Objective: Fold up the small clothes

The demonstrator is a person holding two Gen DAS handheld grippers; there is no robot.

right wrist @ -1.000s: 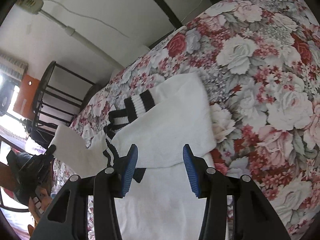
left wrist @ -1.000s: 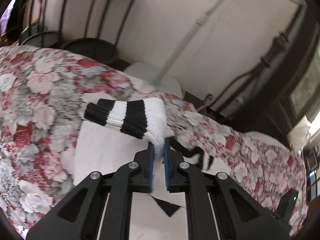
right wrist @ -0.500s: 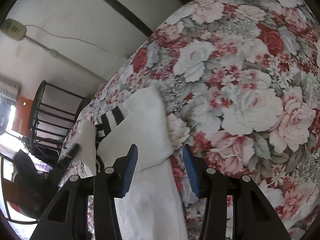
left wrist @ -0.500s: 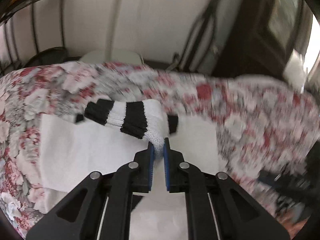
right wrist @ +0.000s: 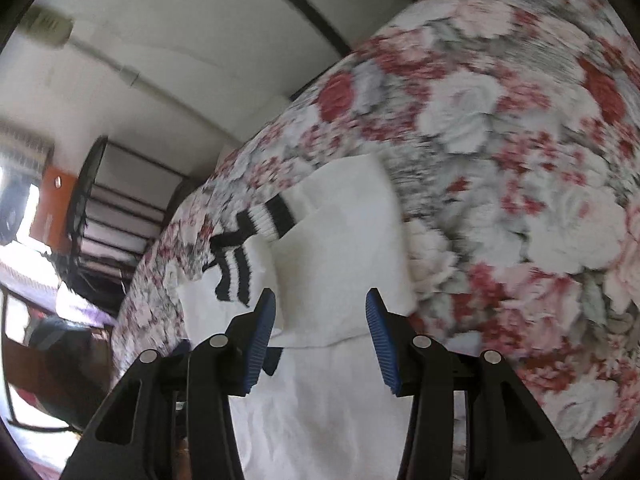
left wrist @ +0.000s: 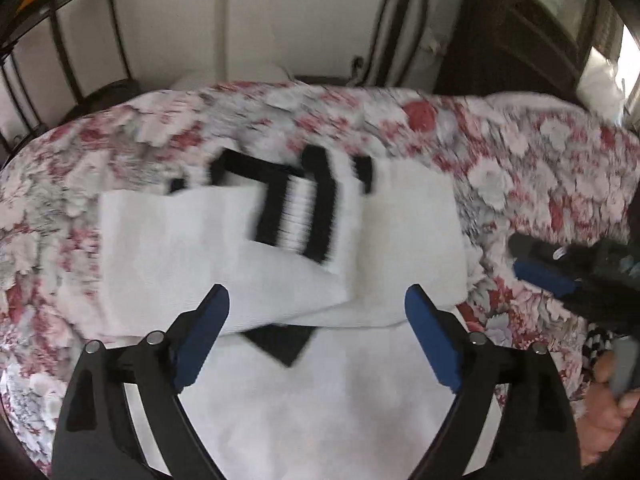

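A white top (left wrist: 304,396) lies flat on the floral bedspread (left wrist: 532,168). Both sleeves are folded across its body; the left sleeve's black-and-white striped cuff (left wrist: 298,220) lies on top. My left gripper (left wrist: 318,340) is open and empty, just above the sleeve's fold. My right gripper (right wrist: 320,340) is open and empty over the top's (right wrist: 320,412) right side, near the right sleeve (right wrist: 344,248) and its striped cuff (right wrist: 272,216). The right gripper also shows in the left wrist view (left wrist: 560,276), at the right edge.
A black metal rack (left wrist: 60,52) stands behind the bed at the left. Dark wooden furniture (left wrist: 520,28) is at the back right. The white wall (right wrist: 180,40) runs behind the bed. The bedspread (right wrist: 520,160) stretches out to the right.
My left gripper has opened and let go of the left sleeve, which now lies across the top. My right gripper has stayed open and swung back toward the garment.
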